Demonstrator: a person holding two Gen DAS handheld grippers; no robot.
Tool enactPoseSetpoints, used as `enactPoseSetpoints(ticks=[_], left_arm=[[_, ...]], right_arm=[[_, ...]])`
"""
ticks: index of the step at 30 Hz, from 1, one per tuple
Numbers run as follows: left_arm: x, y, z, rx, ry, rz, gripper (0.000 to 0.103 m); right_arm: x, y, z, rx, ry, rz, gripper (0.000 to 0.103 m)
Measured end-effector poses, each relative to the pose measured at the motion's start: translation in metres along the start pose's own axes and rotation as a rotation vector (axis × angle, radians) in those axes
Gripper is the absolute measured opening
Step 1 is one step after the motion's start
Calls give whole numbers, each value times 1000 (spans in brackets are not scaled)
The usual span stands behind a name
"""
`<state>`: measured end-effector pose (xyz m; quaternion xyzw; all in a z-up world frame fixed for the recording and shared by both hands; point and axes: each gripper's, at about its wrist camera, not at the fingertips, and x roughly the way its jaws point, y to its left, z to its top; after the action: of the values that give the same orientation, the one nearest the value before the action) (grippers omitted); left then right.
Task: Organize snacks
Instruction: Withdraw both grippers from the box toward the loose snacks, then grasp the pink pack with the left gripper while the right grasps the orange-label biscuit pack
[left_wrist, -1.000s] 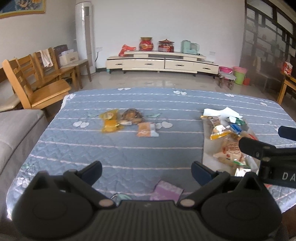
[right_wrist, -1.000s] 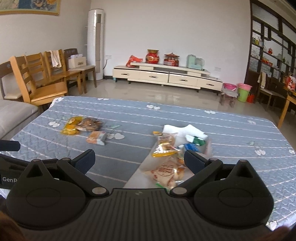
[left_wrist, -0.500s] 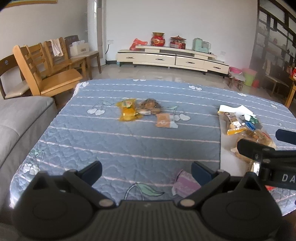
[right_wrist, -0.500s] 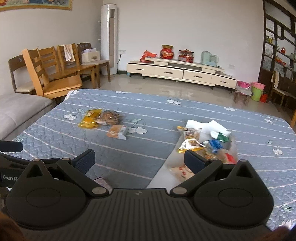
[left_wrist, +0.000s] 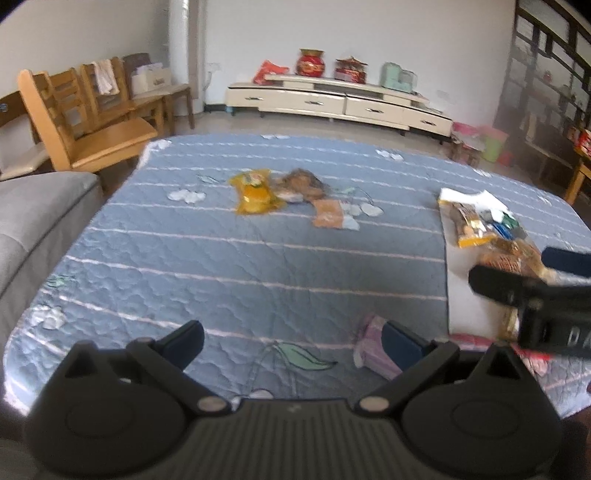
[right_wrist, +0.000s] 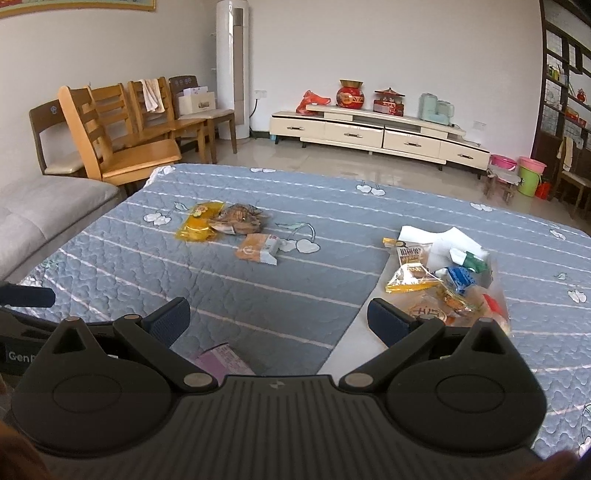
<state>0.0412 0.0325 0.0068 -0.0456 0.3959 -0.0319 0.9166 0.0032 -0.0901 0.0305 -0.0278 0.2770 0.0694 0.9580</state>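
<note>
- Left tongs (left_wrist: 291, 339): the jaws are spread wide and nothing is held. They are poised low over the near edge of the quilted counter (left_wrist: 229, 266), with a pink packet (left_wrist: 373, 349) lying just beside the right-hand finger.
- Right tongs (right_wrist: 279, 319): the jaws are likewise spread wide and empty. They are held above the near edge of the counter, at the left border of a white sheet (right_wrist: 365, 332) on which a heap of snacks (right_wrist: 439, 277) is gathered.
- Pink packet, right wrist view (right_wrist: 221, 360): it is seen low between the fingers, partly hidden by the tongs' body.
- Loose snacks: a yellow packet (left_wrist: 255, 192), a brown packet (left_wrist: 303, 182) touching it, and an orange packet (left_wrist: 330, 214) just beside these are set out near the middle of the counter, well apart from the heap.
- Surroundings: wooden chairs (right_wrist: 122, 136) and a grey sofa (left_wrist: 33, 221) are seen to the left, and a low cabinet (right_wrist: 376, 134) against the far wall.
- Step in hand: judged to be the approach stage, as no snack is gripped by either tongs.
- Next move: the pink packet is judged the nearest stray. The left tongs would need to be lowered and shifted to straddle it, then closed on it gently so that it can be carried to the heap. Because the packet lies flat on soft quilting, a low grip is called for.
</note>
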Motion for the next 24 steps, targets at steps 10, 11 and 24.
enactPoseSetpoints(ticks=[10, 11, 24], left_arm=[[45, -46, -19, 185, 23, -109, 102], [50, -50, -22, 209, 28, -106, 102], [78, -53, -23, 199, 34, -166, 50]], right_arm=[[6, -39, 1, 107, -9, -61, 103], [7, -41, 0, 111, -8, -65, 103], [30, -38, -2, 104, 23, -52, 103]])
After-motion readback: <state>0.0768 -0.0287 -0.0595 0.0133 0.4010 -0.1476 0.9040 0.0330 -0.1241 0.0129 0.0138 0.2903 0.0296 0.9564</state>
